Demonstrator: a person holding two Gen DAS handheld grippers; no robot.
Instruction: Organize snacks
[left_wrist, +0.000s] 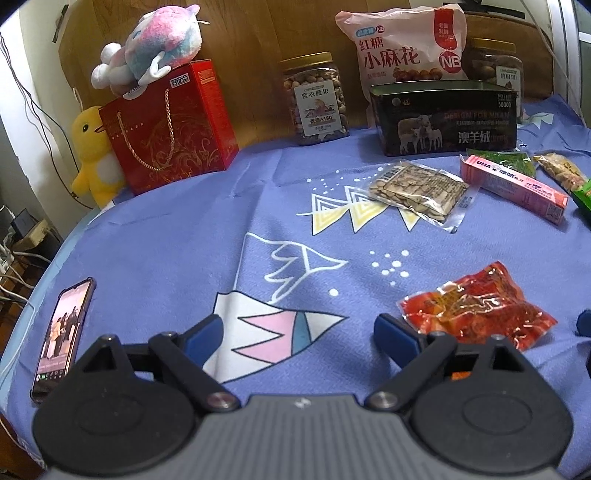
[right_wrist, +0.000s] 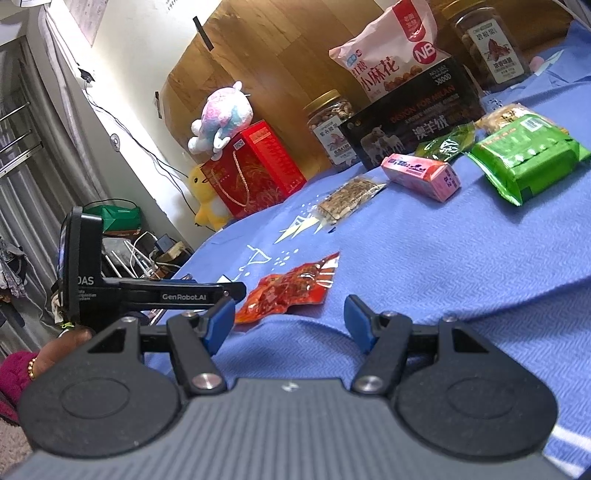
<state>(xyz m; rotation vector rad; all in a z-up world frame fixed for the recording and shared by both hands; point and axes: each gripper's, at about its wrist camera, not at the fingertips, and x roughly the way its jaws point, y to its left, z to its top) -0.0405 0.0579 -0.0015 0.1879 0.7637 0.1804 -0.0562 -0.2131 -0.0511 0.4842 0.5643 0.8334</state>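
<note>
Left gripper and right gripper both gaped wide over the woven blue tablecloth, blue pads holding nothing. Crinkly red foil snack packet lay flat just beyond the left gripper's right-hand pad. Clear vacuum-sealed seed pack and pink cardboard box lay farther back, near the black rectangular tin.
</note>
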